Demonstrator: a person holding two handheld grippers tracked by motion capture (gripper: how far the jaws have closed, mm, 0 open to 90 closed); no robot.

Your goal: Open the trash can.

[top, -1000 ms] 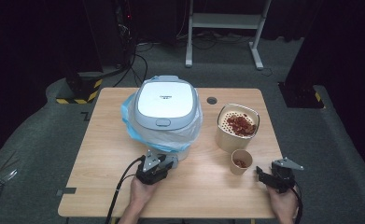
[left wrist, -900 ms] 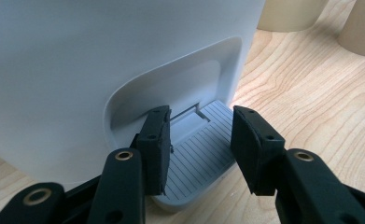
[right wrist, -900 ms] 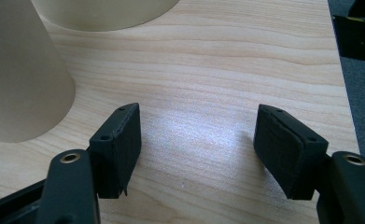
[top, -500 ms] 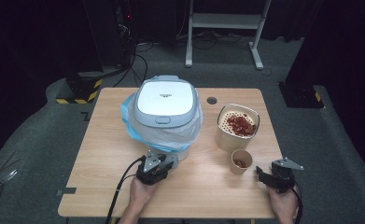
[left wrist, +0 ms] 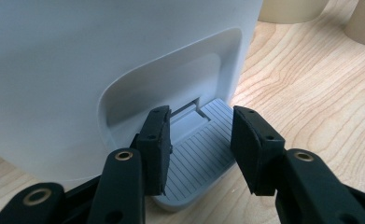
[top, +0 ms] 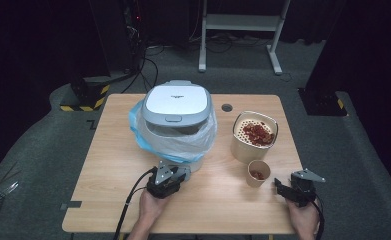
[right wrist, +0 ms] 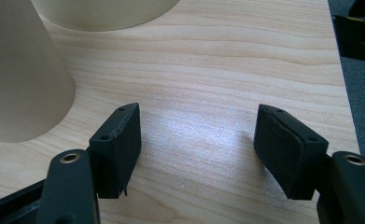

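Left gripper (top: 179, 172) sits at lower centre of the high view, its jaws closed onto the ribbed grey pedal (left wrist: 196, 154) at the foot of the bin (top: 177, 107), a pad on either side of it. We judge the pedal stiff plastic, its ribs giving good purchase; we take hold at its outer end. The bin stands mid-bench (top: 108, 165) with a white lid and a blue-clear liner (top: 180, 142) spilling over its rim. We expect the bin to be light and apt to slide if pushed.

Right gripper (top: 281, 188), lower right, stands open over bare wood, gripping nothing.

Containers: the tub (top: 253, 137) at right holds red pieces on a perforated insert; the small cup (top: 258, 173) below it holds a few more.
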